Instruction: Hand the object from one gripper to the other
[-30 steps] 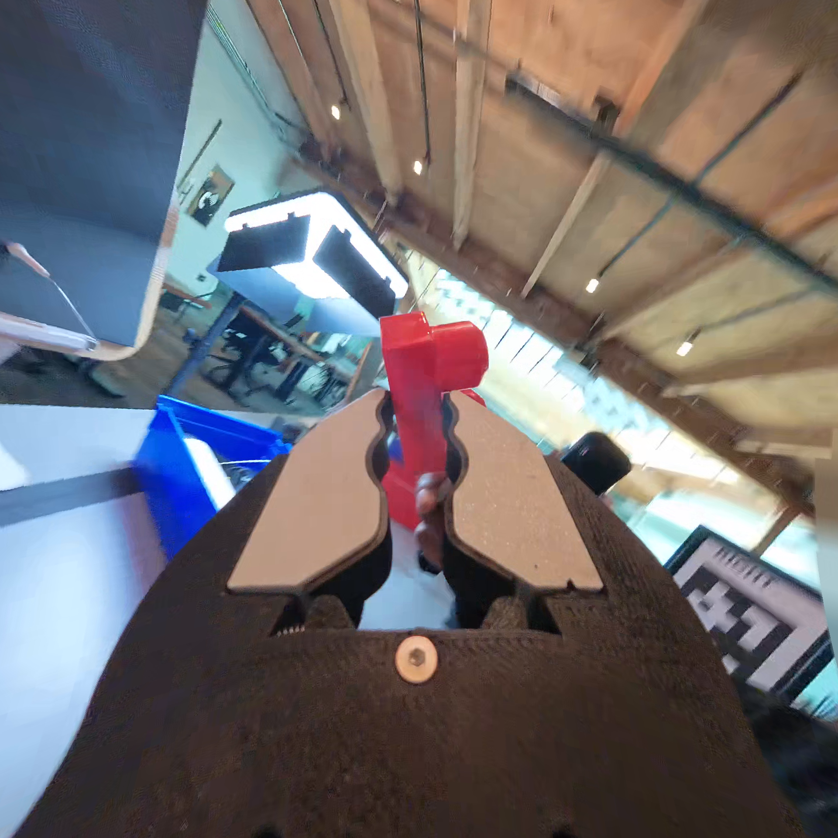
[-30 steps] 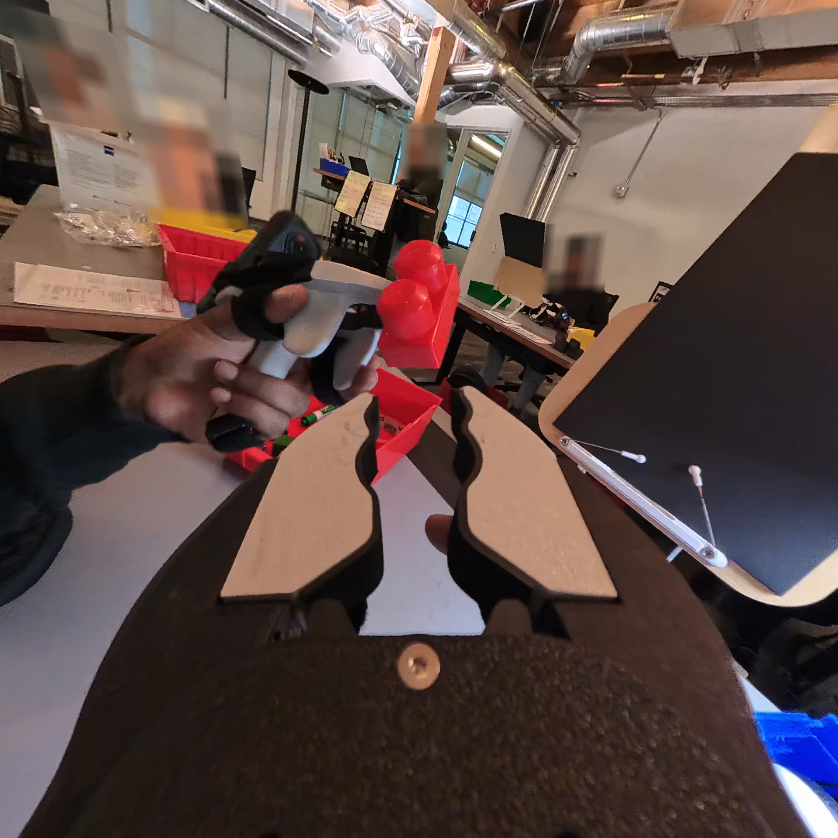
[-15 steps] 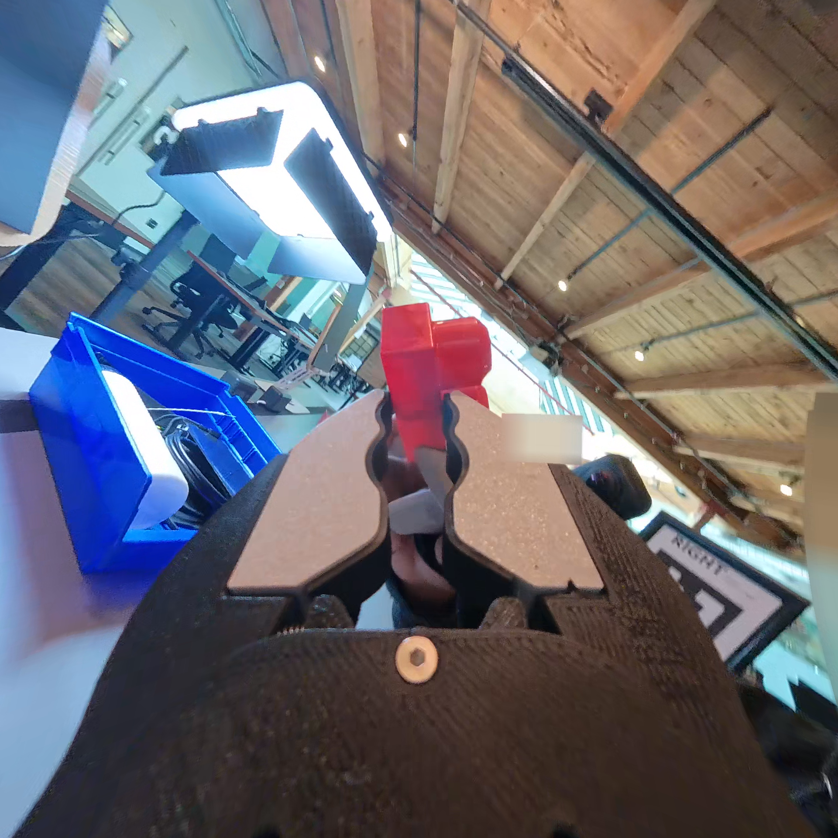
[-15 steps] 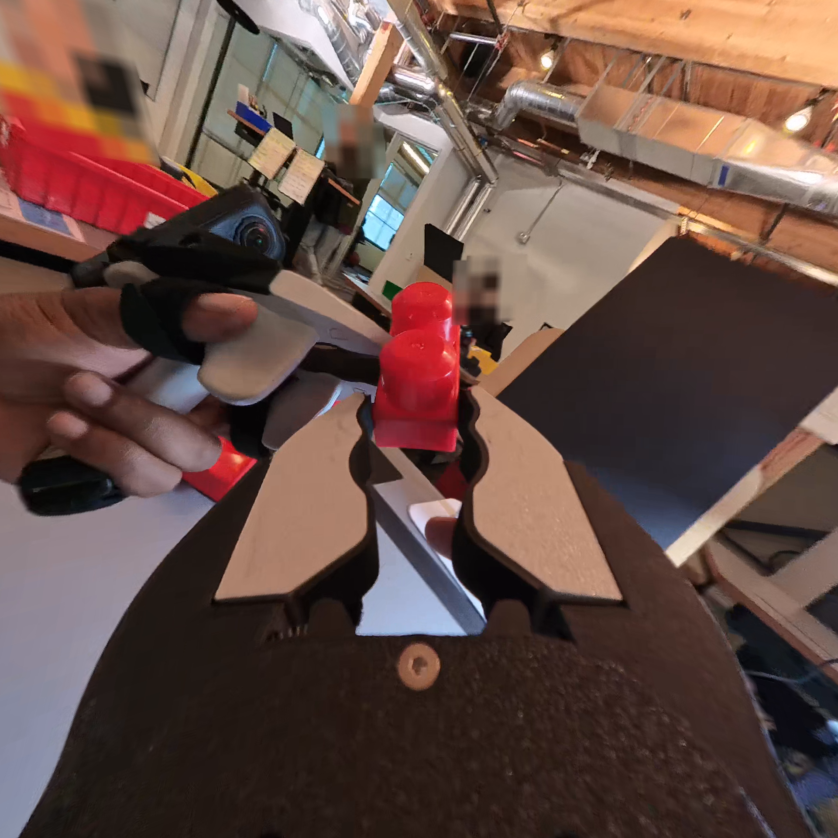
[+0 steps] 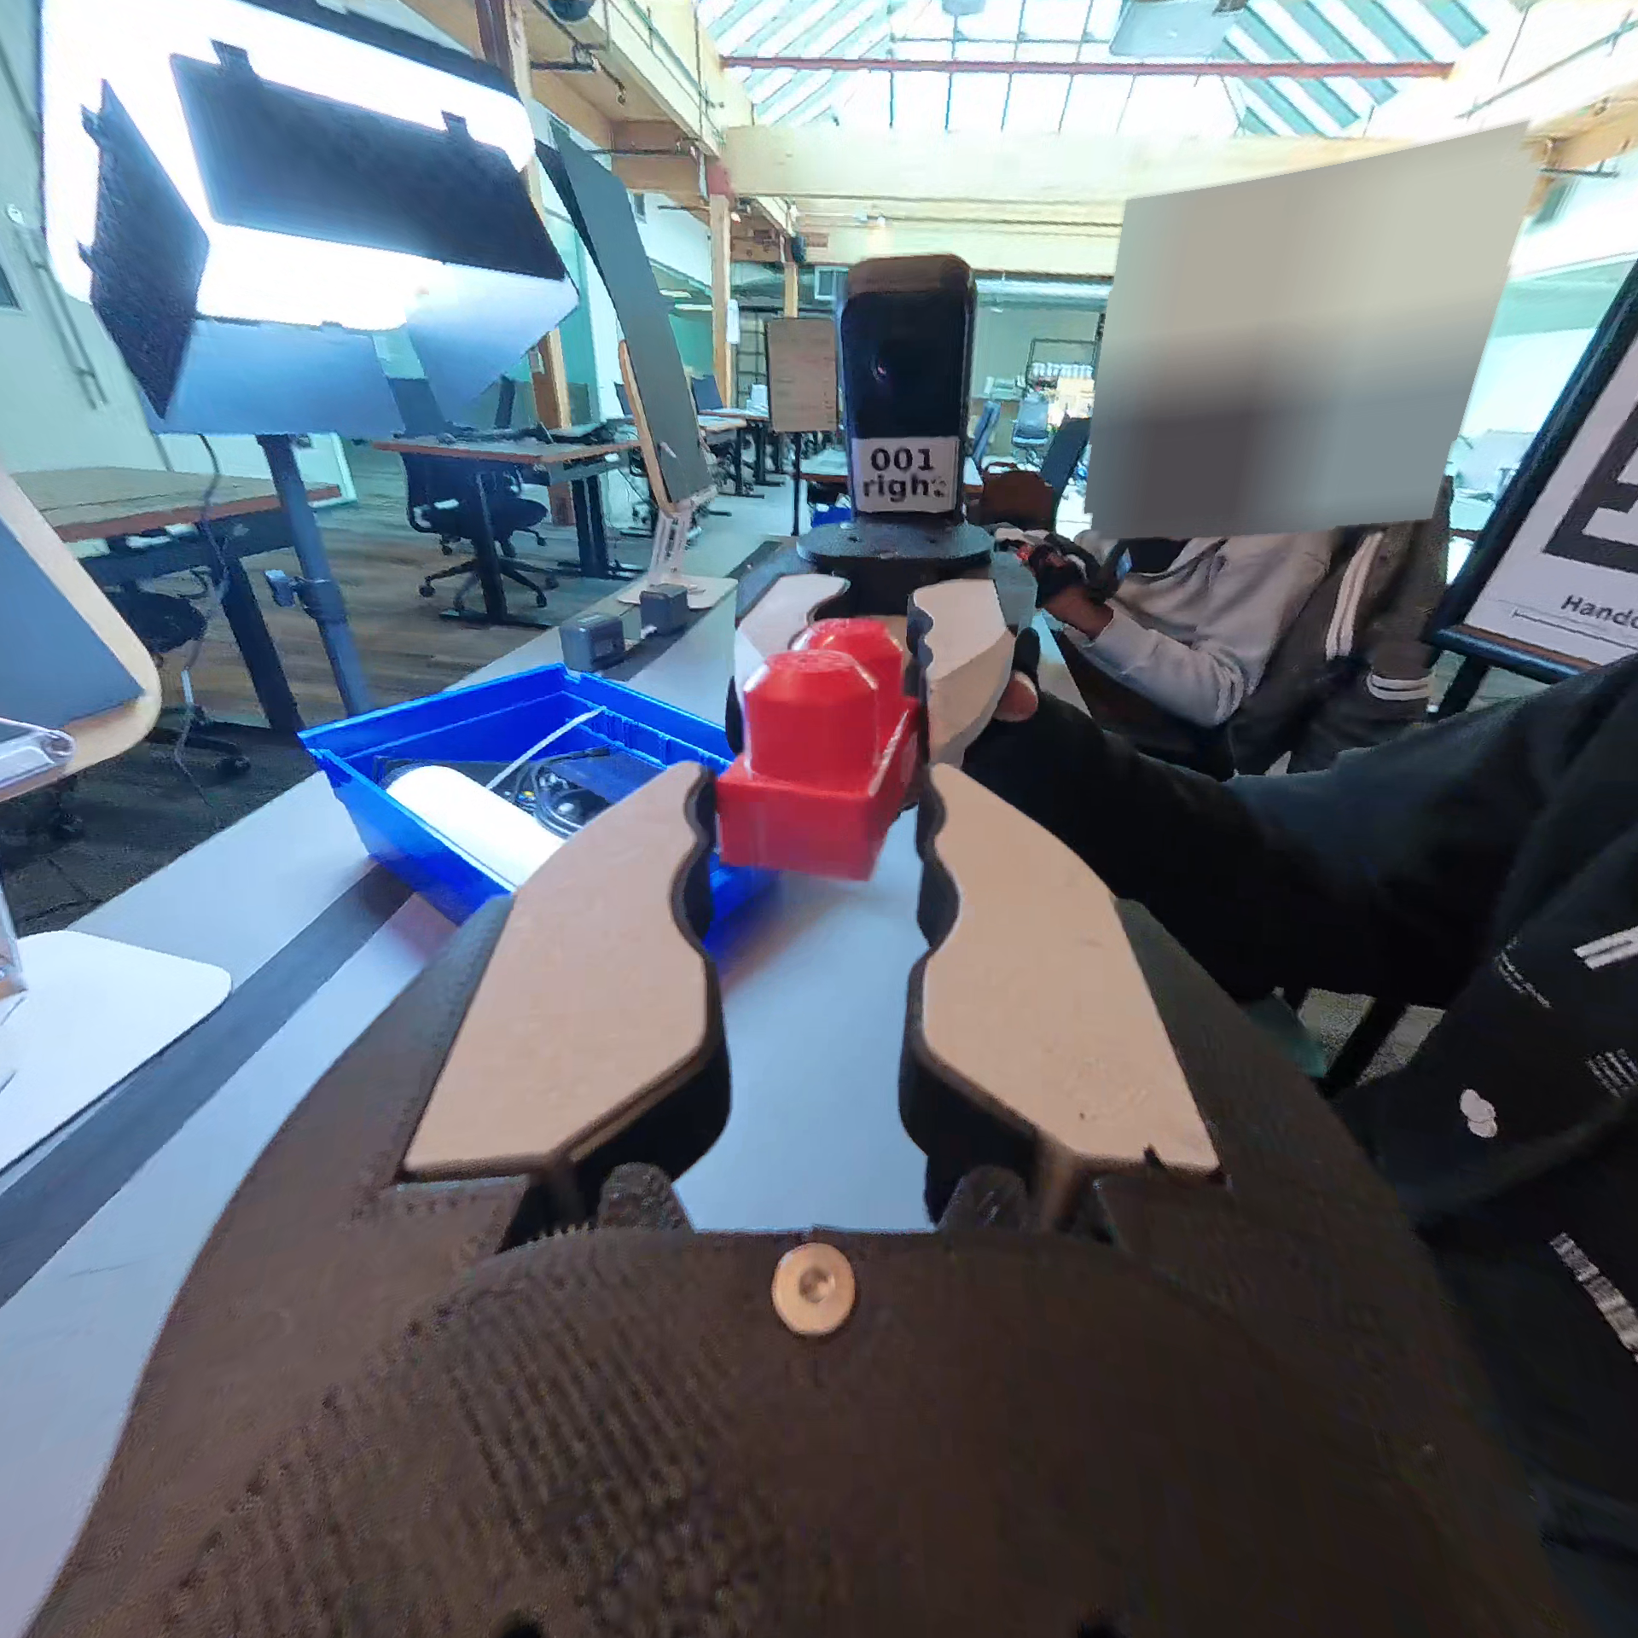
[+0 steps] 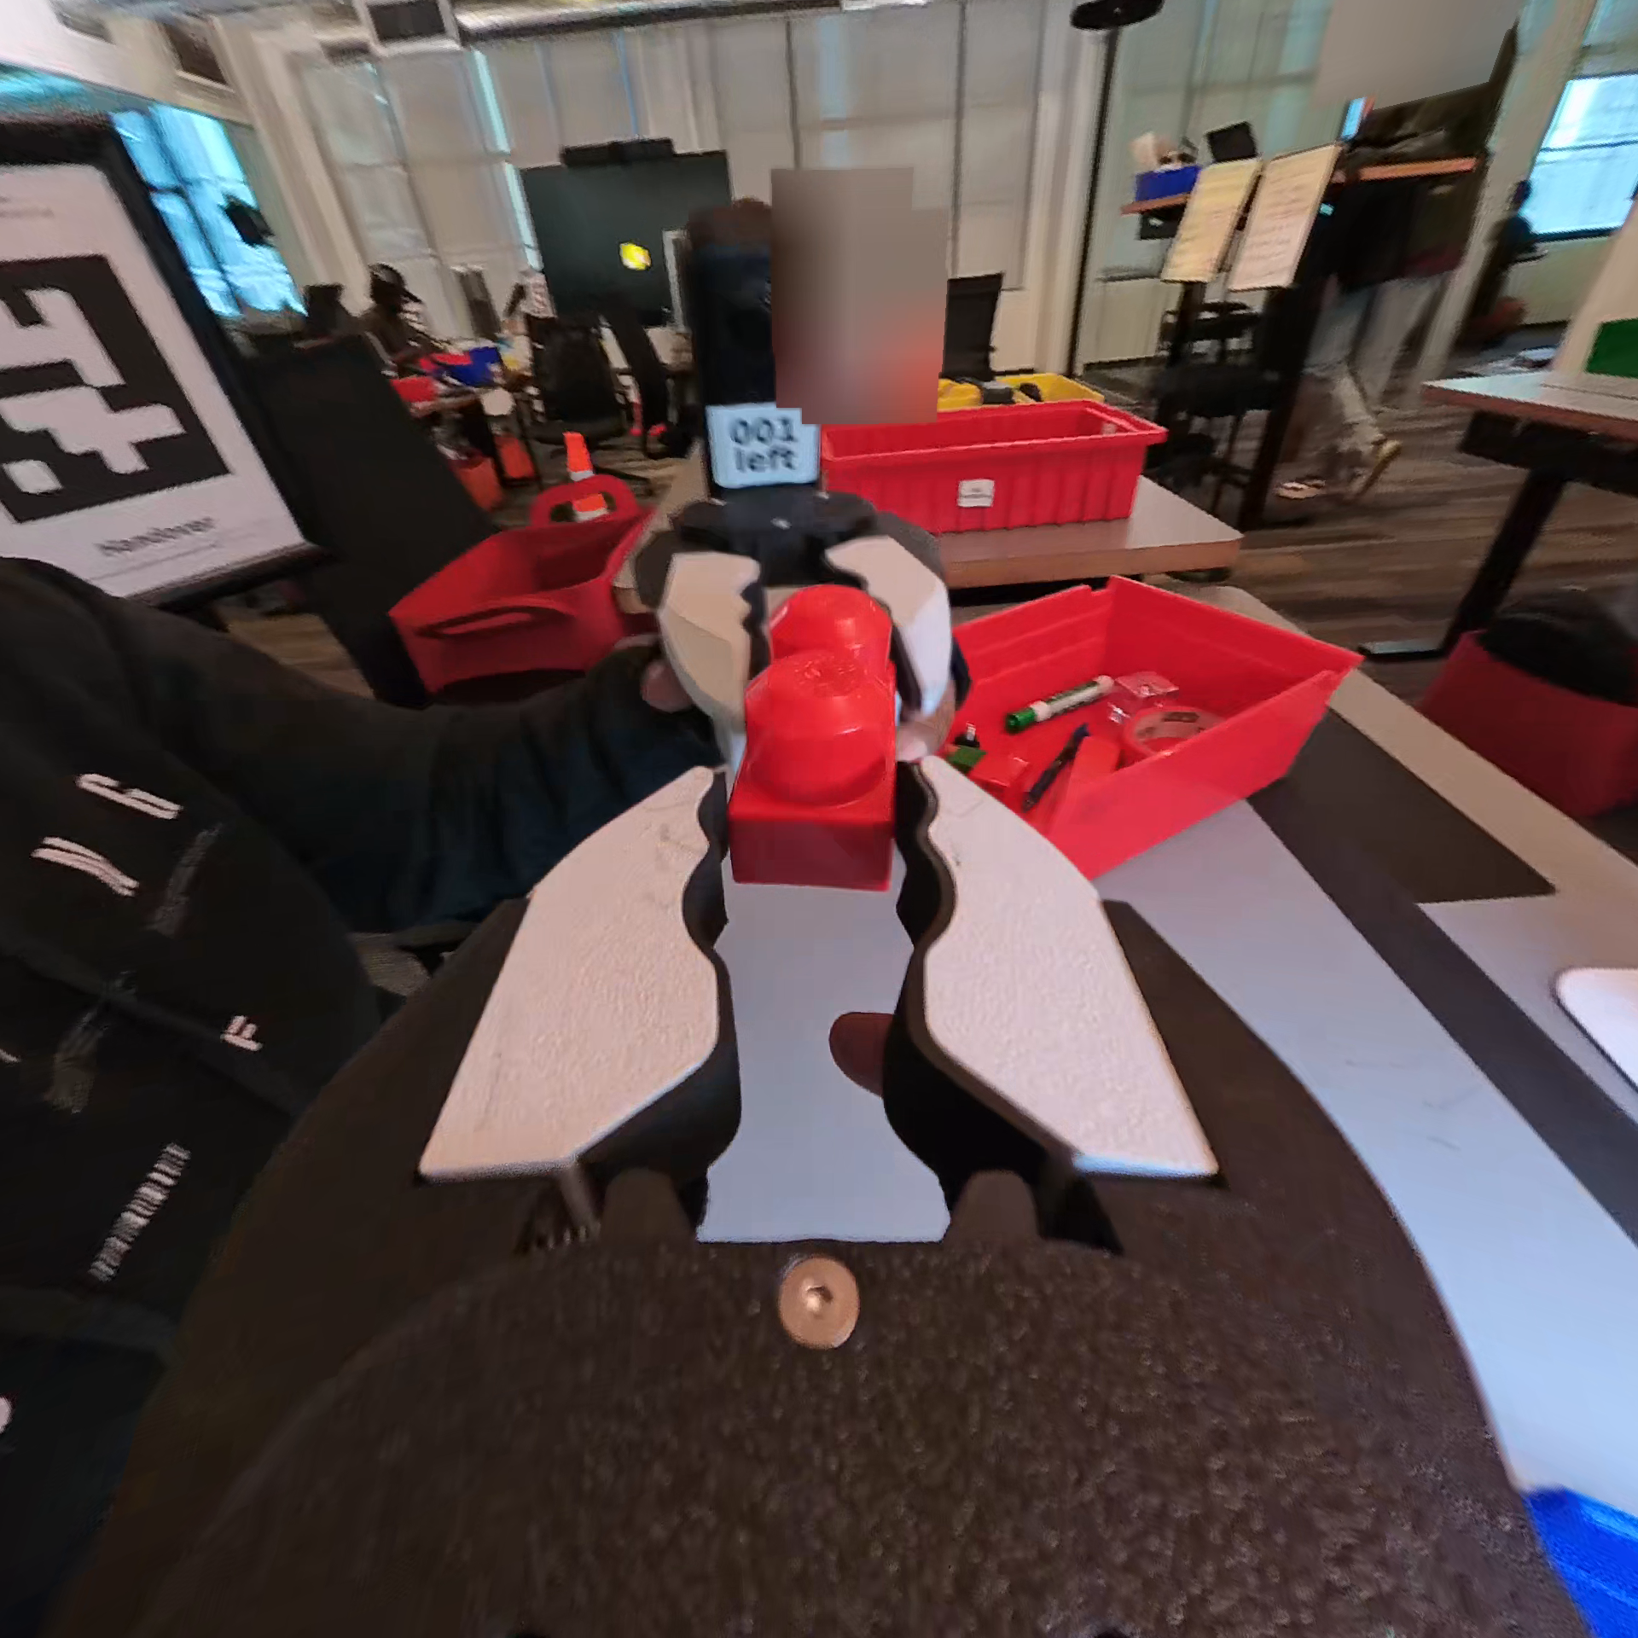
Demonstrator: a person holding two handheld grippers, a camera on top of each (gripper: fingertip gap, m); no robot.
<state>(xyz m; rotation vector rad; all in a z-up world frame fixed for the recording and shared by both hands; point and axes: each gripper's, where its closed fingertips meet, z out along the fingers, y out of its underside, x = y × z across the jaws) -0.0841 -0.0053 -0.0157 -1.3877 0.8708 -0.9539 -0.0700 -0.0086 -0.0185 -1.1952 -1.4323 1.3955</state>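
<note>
A red two-stud brick (image 5: 815,771) hangs in the air between my two grippers, which face each other over a grey table (image 5: 266,886). My right gripper (image 6: 815,789) is shut on the brick (image 6: 811,798), with both pads pressed on the sides of its base. My left gripper (image 5: 815,784) is open around the other end. A gap shows between its right pad (image 5: 975,869) and the brick. In the right wrist view the left gripper (image 6: 811,620) stands spread around the far stud. In the left wrist view the right gripper (image 5: 873,620) clamps the brick's far end.
A blue bin (image 5: 425,736) with a white roll and cables sits on the table to the left. A red bin (image 6: 1197,709) holds a marker, tape and small parts. A lit studio lamp (image 5: 292,222) and a marker board (image 5: 1578,461) stand nearby. A person's dark sleeves reach in. My two grippers' fingertips are within a few centimetres of each other.
Both grippers swung down from pointing at the ceiling to level. The right pads stayed closed on the brick, and the left jaws opened off it.
</note>
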